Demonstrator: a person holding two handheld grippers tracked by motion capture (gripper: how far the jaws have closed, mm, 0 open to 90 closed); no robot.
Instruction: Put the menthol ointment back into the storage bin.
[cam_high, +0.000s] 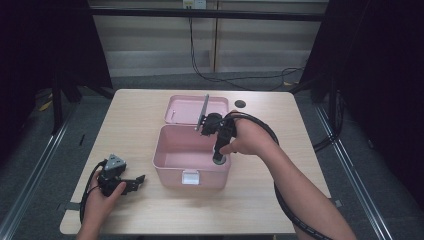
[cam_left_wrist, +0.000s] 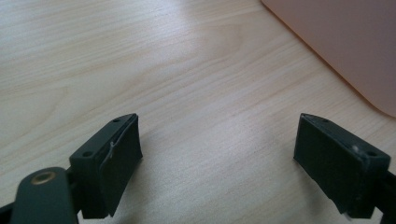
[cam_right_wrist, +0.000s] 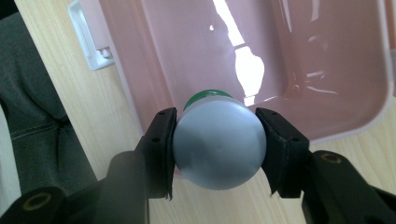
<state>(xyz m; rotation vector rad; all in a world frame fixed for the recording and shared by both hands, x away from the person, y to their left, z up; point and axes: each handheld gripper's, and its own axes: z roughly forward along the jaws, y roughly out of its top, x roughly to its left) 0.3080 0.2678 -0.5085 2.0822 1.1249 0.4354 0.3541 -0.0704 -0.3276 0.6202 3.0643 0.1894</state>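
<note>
The round grey object with a green band (cam_right_wrist: 218, 140), smooth and matte with a domed end facing the camera, sat pinched between the 2 black pads of the right tool (cam_right_wrist: 217, 151), which pressed on its sides. The green part showed just beyond the dome; what lay farther along it could not be told. It hung over the near right corner of the open pink plastic box (cam_right_wrist: 299, 65), above the rim, seemingly so that it could be lowered straight inside. In the high view the right tool (cam_high: 219, 159) pointed down at that corner of the pink plastic box (cam_high: 172, 172), the hand wrapped around its body.

The box's glossy interior looked bare where it showed, and its pink lid (cam_high: 185, 107) stood thrown back behind it, leaving the opening free. A white latch (cam_high: 190, 176) sat on the front wall, facing the person.

The left tool (cam_high: 141, 178) rested low over the pale wooden surface (cam_high: 135, 115) to the left of the box, its jaws spread with nothing between them, probably parked out of the way. A small dark round disc (cam_high: 240, 104) lay on the surface beyond the lid.
</note>
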